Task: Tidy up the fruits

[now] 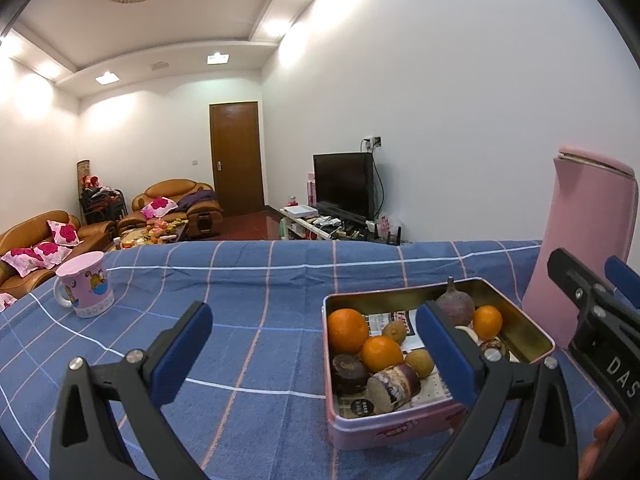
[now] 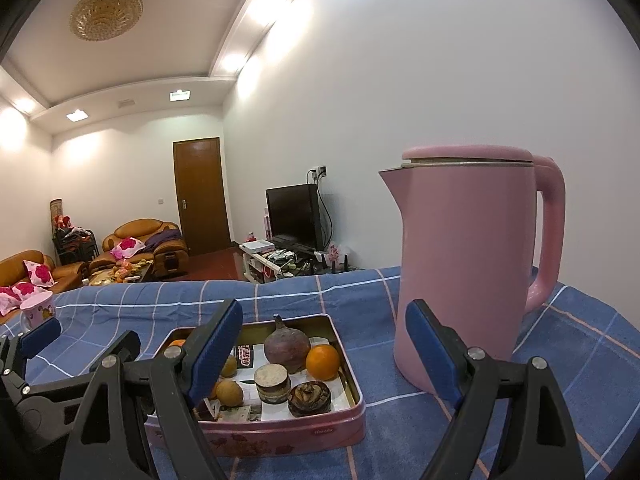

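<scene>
A pink metal tin (image 1: pixel 400 428) sits on the blue checked tablecloth (image 1: pixel 240 288). It holds oranges (image 1: pixel 347 330), small brown fruits (image 1: pixel 419 363), a purple round fruit (image 1: pixel 455 306) and cut dark pieces (image 1: pixel 394 386). The tin also shows in the right wrist view (image 2: pixel 280 434), with an orange (image 2: pixel 322 361) and the purple fruit (image 2: pixel 287 345) inside. My left gripper (image 1: pixel 316 356) is open and empty, its right finger over the tin. My right gripper (image 2: pixel 324 354) is open and empty above the tin's right side.
A tall pink kettle (image 2: pixel 468 272) stands right of the tin, close to my right gripper's right finger. A pink mug (image 1: pixel 85 285) stands at the far left of the table. Behind the table are sofas, a TV stand and a door.
</scene>
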